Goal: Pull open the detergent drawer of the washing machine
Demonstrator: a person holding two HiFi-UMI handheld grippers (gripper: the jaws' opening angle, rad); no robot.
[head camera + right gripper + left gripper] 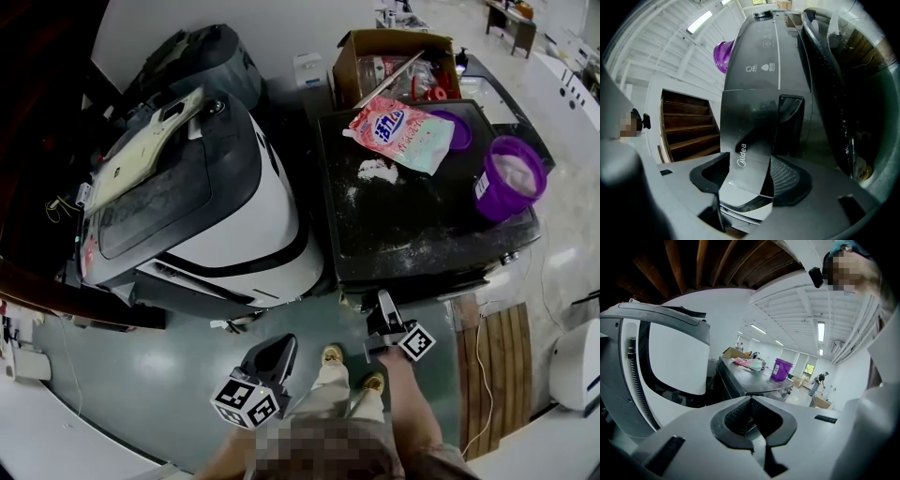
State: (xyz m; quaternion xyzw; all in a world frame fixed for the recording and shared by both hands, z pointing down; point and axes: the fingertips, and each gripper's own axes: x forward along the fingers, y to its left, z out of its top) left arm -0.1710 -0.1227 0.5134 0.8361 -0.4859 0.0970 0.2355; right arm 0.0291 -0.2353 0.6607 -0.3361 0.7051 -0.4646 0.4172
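Two grippers are showing nearest us. We are finding the left gripper (277, 349) hanging clear of the machine, its jaws pressed together on nothing. We are finding the right gripper (749, 176) pointing up at the detergent drawer (747, 126), whose glossy dark front is standing between jaws set part-way apart. Both pads appear to be bearing on its side edges, though the steep angle is leaving us unsure how firmly. The drawer is sitting at the top of the front face of the washing machine (412, 234), just under the near edge of its top. We are judging the front to be stiff, light, smooth plastic and likely slippery. We are therefore placing the hold on the two side edges, with a straight, level pull along the slide. Farther back on the top, spilled powder (378, 171), a detergent bag (401, 133) and a purple bucket (508, 178) are lying well apart from the work.
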